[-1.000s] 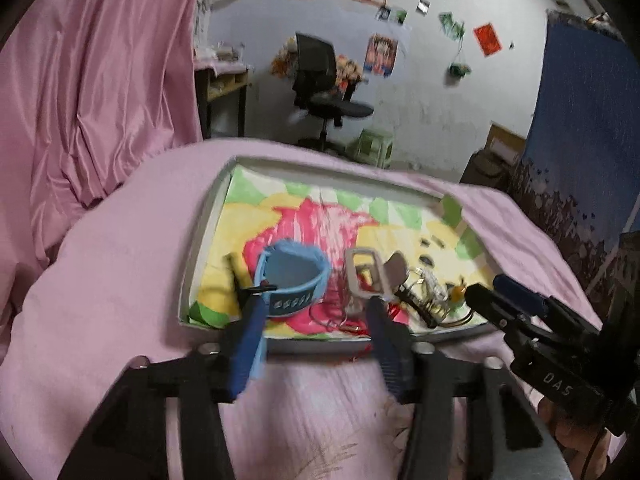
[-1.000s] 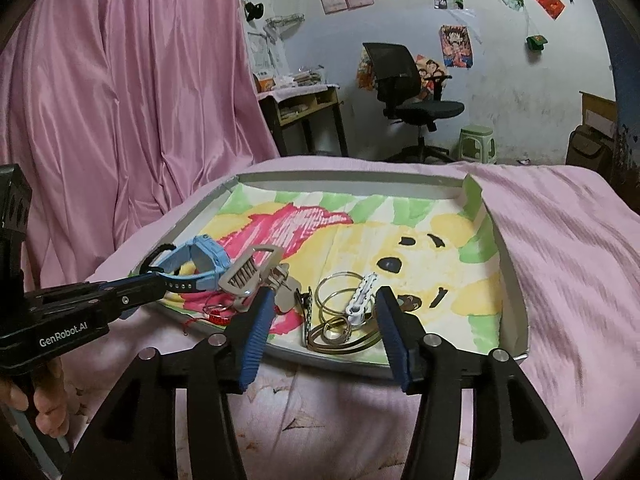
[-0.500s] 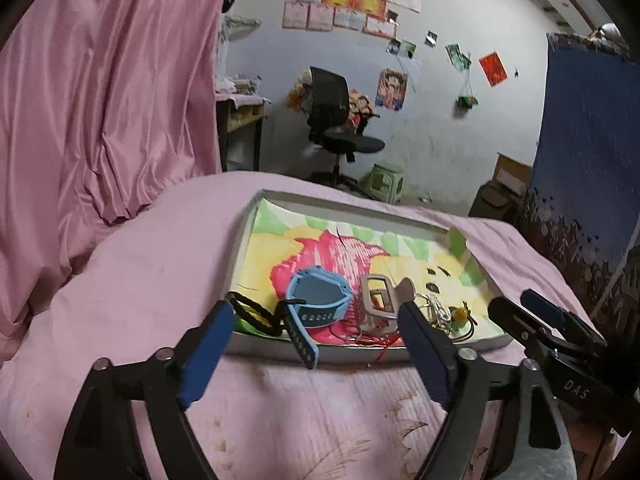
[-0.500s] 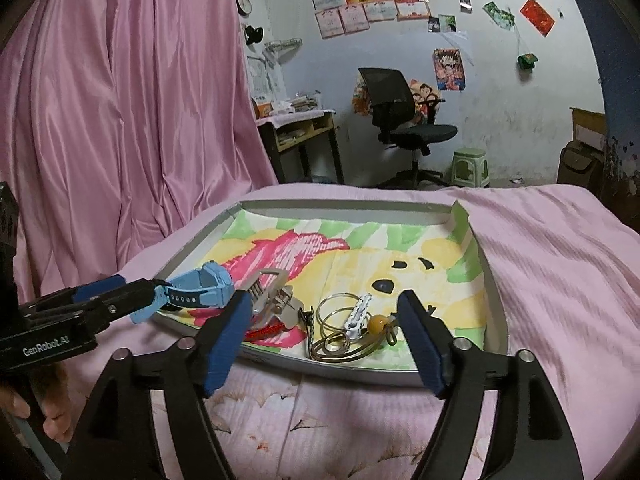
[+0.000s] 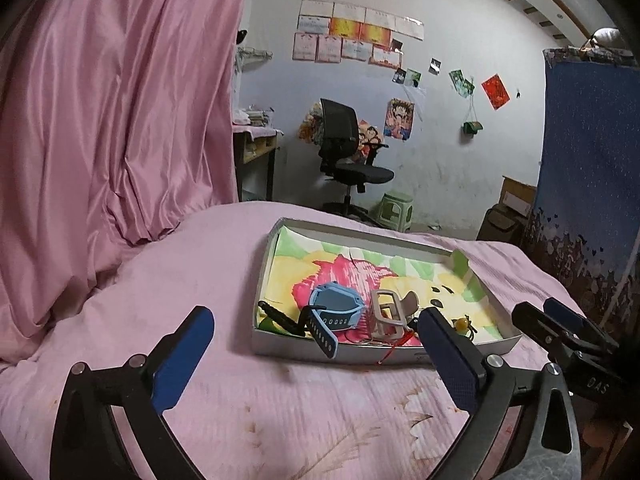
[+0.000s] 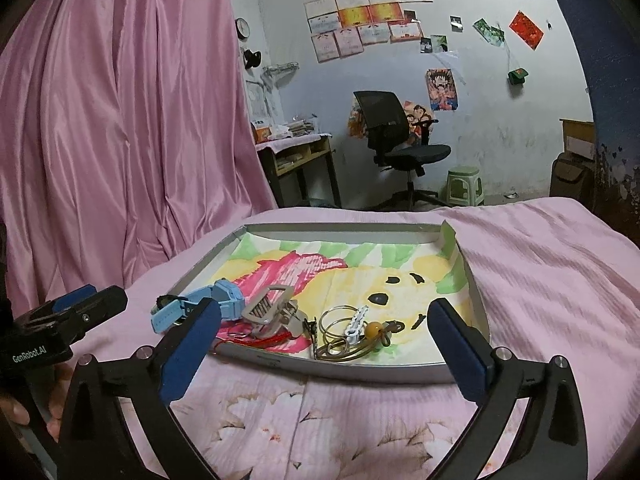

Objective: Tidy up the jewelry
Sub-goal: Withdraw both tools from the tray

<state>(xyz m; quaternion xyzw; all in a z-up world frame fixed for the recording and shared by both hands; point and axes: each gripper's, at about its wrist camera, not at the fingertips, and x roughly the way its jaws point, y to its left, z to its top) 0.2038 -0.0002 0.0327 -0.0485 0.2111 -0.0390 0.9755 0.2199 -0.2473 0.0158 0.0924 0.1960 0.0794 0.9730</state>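
Both grippers are held wide and empty — the left gripper (image 5: 316, 344) is nearer the light-blue plastic watch (image 5: 334, 312), lying ahead-right in the shallow grey tray (image 6: 340, 368), strap pointing over the near rim — the right gripper (image 6: 324, 344) faces the rings.

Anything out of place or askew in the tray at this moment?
Yes. The blue watch sits at the tray's near edge with one strap end hanging over the rim onto the pink bedspread. A red cord also trails over that rim. The remaining pieces are bunched along the near edge.
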